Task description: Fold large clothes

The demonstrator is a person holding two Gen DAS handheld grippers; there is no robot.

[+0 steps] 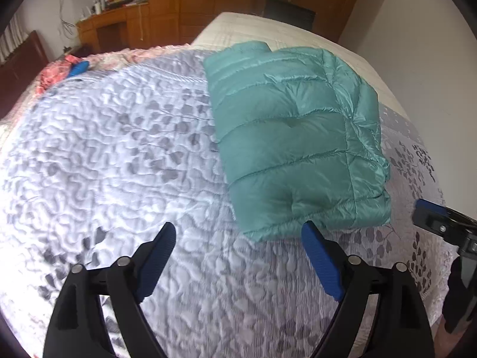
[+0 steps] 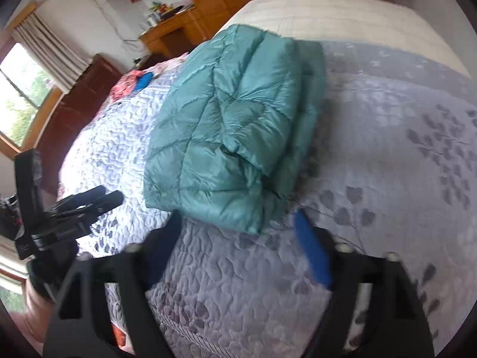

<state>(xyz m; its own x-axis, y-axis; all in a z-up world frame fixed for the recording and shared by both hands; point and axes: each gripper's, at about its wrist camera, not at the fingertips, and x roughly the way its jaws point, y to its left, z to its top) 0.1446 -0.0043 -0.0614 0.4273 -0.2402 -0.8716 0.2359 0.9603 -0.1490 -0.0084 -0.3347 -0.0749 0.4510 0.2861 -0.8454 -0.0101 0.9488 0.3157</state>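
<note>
A teal quilted puffer jacket (image 1: 298, 137), folded into a thick bundle, lies on the grey leaf-patterned bed quilt (image 1: 119, 149) as the left gripper (image 1: 238, 256) and right gripper (image 2: 238, 238) hover released just short of it; a final press should probably fall evenly.

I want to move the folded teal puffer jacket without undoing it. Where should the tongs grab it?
Grip the teal puffer jacket at its thick near edge, coming in low from the front; the stacked layers all meet there, so one pinch probably keeps the fold together.
</note>
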